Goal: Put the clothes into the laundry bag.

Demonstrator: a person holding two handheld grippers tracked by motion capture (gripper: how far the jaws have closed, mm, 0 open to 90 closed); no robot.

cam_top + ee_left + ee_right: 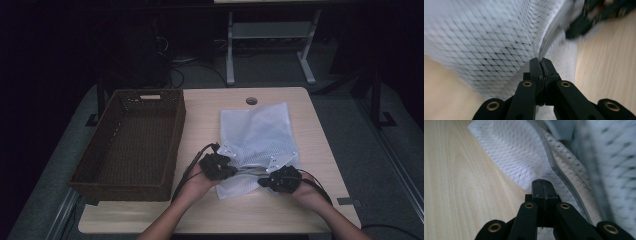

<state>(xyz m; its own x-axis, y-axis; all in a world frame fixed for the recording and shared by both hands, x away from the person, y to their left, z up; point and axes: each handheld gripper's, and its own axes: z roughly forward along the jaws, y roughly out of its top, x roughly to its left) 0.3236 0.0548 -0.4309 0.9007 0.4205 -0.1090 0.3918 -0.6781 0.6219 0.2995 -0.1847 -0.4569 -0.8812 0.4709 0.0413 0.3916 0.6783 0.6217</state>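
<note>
A white mesh laundry bag (257, 132) lies on the light wooden table (205, 107), its near edge bunched between my two grippers. My left gripper (231, 168) is shut on the bag's near left edge. In the left gripper view its jaws (541, 62) pinch the mesh bag (486, 37) right at the zipper seam (549, 42). My right gripper (265, 181) is shut on the near right edge. In the right gripper view its tips (541, 182) clamp the mesh bag (511, 157) beside the grey zipper line (559, 170).
A dark woven basket (120, 190) stands on the table's left half, with nothing in it. A round cable hole (251, 100) sits near the far edge. Bare table lies right of the bag. A desk frame (270, 30) stands on the floor beyond.
</note>
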